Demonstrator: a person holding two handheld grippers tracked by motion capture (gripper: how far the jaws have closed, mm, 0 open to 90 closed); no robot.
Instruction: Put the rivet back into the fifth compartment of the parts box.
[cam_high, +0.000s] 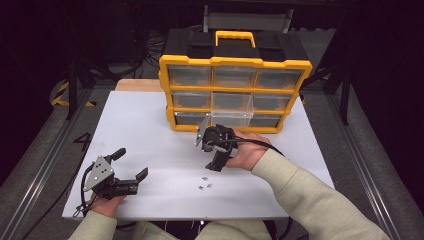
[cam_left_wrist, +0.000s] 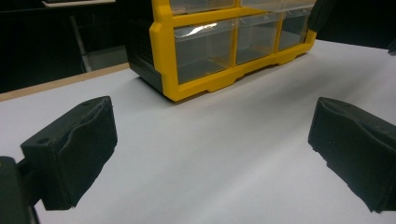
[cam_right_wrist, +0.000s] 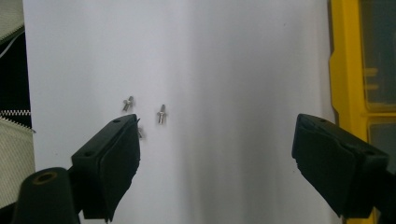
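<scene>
1. The right hand-held gripper (cam_high: 216, 150) hung released over the tabletop (cam_high: 150, 130), jaws wide apart and empty, pointing down and back toward the person.
2. In the right gripper view, its jaws framed bare white surface; 3 small screws (cam_right_wrist: 161, 113) lay just beyond the jaw at the picture's left, 1 half hidden behind that jaw's tip.
3. In the high view, the screws (cam_high: 205, 183) sat loose near the front edge, just ahead of the right hand-held gripper and apart from it.
4. The left hand-held gripper (cam_high: 131, 165) rested low at the front left, also released and holding nothing, well apart from the screws.
5. Behind, the yellow organiser (cam_high: 235, 95) stood at the far side with 1 middle drawer (cam_high: 231, 116) pulled partly out.
6. Judged step: approach to pick up a screw, probably bound for the drawer.
7. The next move would call for shifting the right hand-held gripper toward the screws, centring 1 between the jaws, lowering to the surface and closing gently, since such small parts slip easily.
</scene>
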